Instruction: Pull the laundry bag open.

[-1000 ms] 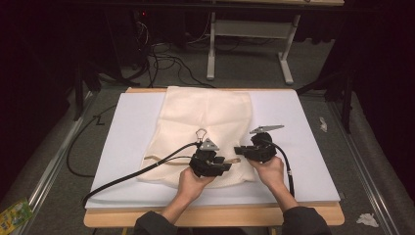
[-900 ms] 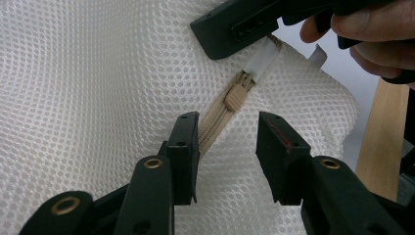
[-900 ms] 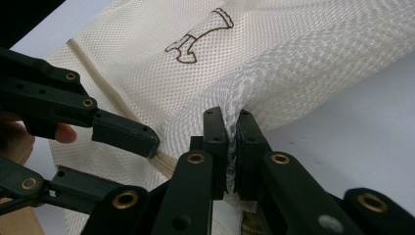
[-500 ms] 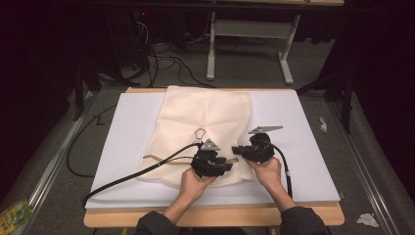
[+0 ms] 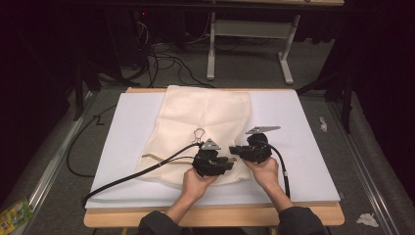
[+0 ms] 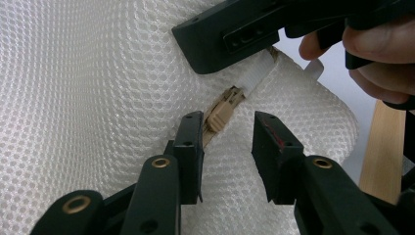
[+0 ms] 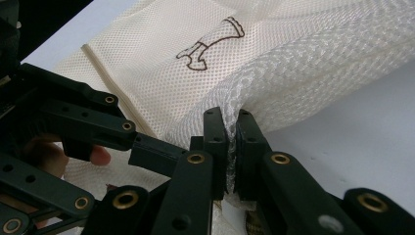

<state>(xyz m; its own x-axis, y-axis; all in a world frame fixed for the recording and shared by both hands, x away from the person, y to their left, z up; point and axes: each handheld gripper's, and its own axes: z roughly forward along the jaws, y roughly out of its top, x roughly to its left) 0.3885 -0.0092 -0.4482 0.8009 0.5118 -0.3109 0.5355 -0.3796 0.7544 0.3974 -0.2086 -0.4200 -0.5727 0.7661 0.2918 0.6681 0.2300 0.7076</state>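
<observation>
Both hands unmoved since earlier frame. Left tool [image 6: 227,134] jaws just closing, zipper pull [image 6: 221,113] between pads, untouched. Right tool [image 7: 231,128] clamped on mesh bag [image 7: 313,63].

A cream mesh bag [image 5: 205,122] lies on a white board [image 5: 303,147]. At its near edge, two hands hold the left gripper [image 5: 226,165] and right gripper [image 5: 236,152] close together.

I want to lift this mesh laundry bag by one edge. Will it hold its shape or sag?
Likely sag: the mesh bag bunches into folds where the right tongs pinch it. It probably weighs little, being thin open netting. The zipper pull between the open left tongs looks like the only stiff part.
</observation>
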